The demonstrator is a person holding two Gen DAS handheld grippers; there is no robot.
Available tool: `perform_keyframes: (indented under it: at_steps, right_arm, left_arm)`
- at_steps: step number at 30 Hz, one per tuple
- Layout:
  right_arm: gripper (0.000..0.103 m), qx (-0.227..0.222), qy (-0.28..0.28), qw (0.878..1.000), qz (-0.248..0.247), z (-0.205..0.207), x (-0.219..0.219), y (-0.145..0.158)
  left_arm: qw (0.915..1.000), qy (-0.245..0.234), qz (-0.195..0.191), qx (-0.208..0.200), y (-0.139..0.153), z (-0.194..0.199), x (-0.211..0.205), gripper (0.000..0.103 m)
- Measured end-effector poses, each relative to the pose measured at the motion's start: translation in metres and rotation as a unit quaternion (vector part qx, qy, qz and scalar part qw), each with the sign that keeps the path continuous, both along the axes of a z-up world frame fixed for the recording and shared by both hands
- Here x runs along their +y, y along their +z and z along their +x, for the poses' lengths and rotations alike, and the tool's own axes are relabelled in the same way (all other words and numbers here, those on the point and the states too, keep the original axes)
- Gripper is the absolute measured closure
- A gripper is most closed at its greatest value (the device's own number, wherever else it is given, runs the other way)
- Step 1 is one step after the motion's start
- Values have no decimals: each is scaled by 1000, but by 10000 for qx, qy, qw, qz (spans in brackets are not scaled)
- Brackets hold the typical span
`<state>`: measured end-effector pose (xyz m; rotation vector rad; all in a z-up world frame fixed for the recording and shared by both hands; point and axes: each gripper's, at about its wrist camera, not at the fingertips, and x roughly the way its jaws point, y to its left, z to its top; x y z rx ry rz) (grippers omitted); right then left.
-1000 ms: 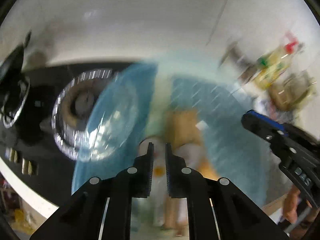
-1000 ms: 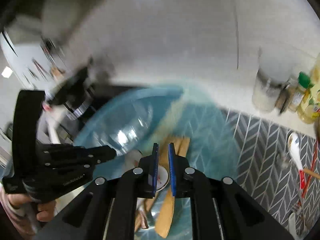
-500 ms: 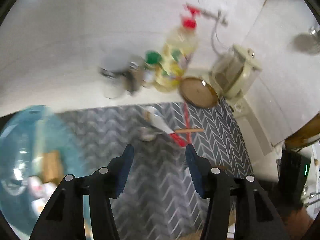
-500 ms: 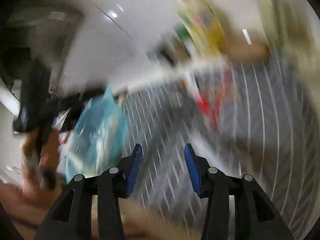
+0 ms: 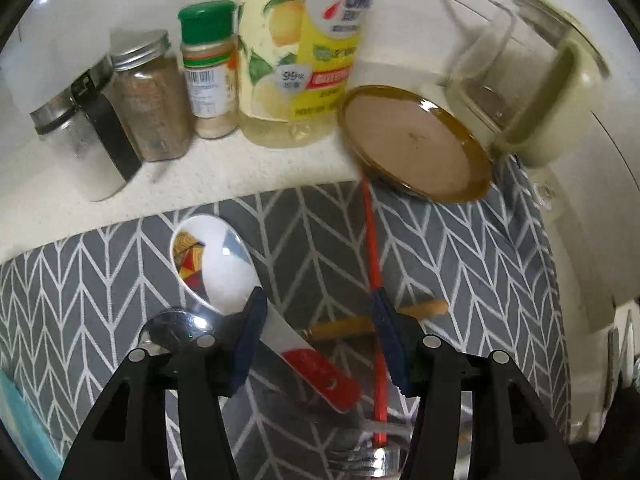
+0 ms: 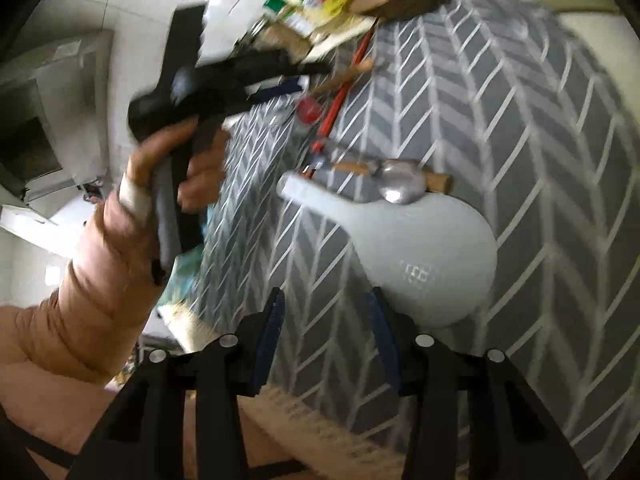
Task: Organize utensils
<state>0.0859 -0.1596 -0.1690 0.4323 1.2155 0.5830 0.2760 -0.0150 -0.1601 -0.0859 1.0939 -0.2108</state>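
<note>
Utensils lie on a grey herringbone mat (image 5: 460, 264). In the left wrist view my left gripper (image 5: 316, 344) is open, low over a white ceramic spoon with a red handle end (image 5: 224, 264); a metal spoon (image 5: 176, 326), a red chopstick (image 5: 374, 280) and a wooden handle (image 5: 352, 322) lie beside it. In the right wrist view my right gripper (image 6: 324, 340) is open above the mat (image 6: 520, 128), just before a pale blue-grey spatula (image 6: 420, 248). A metal spoon bowl (image 6: 400, 186) lies past it. The left gripper (image 6: 296, 76) shows farther back.
Along the wall stand spice jars (image 5: 152, 92), a yellow dish-soap bottle (image 5: 304, 40), a brown saucer (image 5: 416, 144) and a cream-lidded glass jug (image 5: 532, 92). A blue bowl edge (image 5: 16, 420) sits left of the mat.
Both grippers swung from the blue bowl over to the mat and opened. The left one came down close over the white spoon; the right one now faces the spatula.
</note>
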Motion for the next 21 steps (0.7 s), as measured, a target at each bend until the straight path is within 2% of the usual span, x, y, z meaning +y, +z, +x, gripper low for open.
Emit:
perform_keyframes:
  at_steps: [2,6,8,9,10,11,15,17,19,21]
  right_arm:
    - [60,-127,-120,9998,-55,12,-7,3]
    - [60,-391,-188,9988,-236,39,-13,8]
    - [60,-491,-226,9981,-300,51,-13,10]
    - [60,-524,-246,9978,-319,56,-14,11]
    - [60,-577,-263,9975,-308,63,-14,11]
    - [60,-607,-293,9973,-300,68,-14,12]
    - [60,-642,-377,9969,-258,91,-17,8]
    - [60,-622,-359,9969,-309,98,-12,8]
    - [60,-577,-304,9971,-392,102,-9,11]
    - [60,-656,-260,9970,-317,97,-11,19]
  left_arm:
    - [9997,-170,-131,63,1,-9,-1,47]
    - [9937,-929,-524,356,5,-42,-9,47]
    - [9893,-1119,-713,612,-2,-61,-11,47]
    - [9893,-1147,-726,536,-2,-72,-11,46]
    - [9880,-1141,-819,637,-5,-79,-9,45]
    - [9871,-1064,-910,778,-9,-84,-5,44]
    - [9848,-525,-1418,853,-12,-104,18,43]
    - [9846,-191,-1579,729,-3,-102,31,43]
    - [9866,175,-1560,436,13,-95,43,43]
    - [9886,561,-1385,209,22,-83,54,37]
